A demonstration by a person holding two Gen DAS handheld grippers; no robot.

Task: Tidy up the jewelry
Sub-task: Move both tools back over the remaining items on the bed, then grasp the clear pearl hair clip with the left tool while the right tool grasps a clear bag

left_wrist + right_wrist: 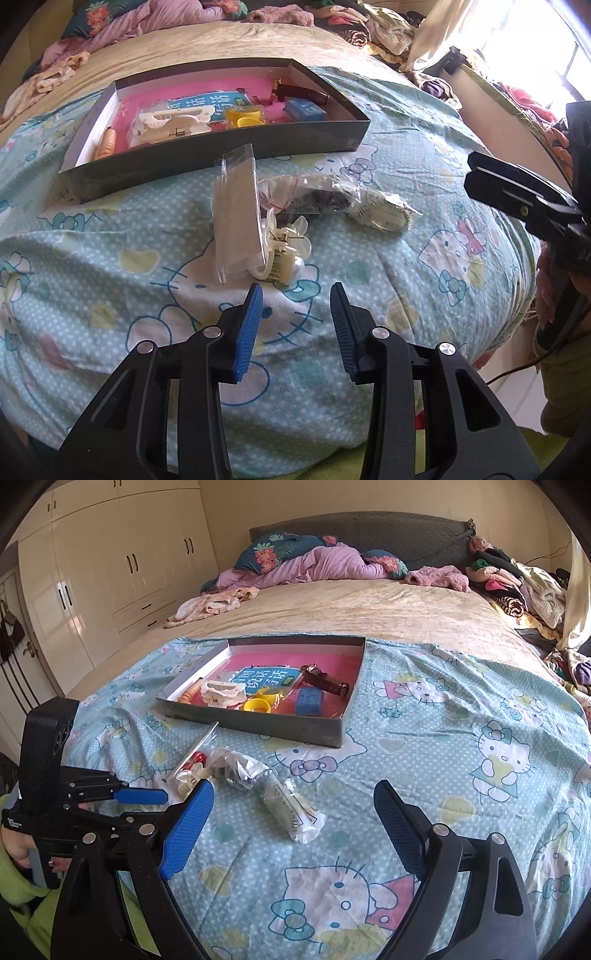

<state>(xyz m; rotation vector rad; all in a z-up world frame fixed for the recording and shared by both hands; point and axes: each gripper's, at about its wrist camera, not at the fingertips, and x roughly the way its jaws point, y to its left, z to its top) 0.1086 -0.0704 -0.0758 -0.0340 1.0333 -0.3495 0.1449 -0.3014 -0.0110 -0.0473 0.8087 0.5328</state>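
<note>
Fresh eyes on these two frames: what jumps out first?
The shallow grey box with its bright pink floor, sitting mid-bed on the Hello Kitty sheet, already holding a brown watch, a yellow ring and a cream hair clip. In front of the box lies a loose heap of plastic bags and a pearly hair clip. The left claw hangs open just short of that clip.

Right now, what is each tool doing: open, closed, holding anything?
Left tool: open, holding nothing, just short of the pearl hair claw.
Right tool: open wide, holding nothing, above the bagged items.
</note>
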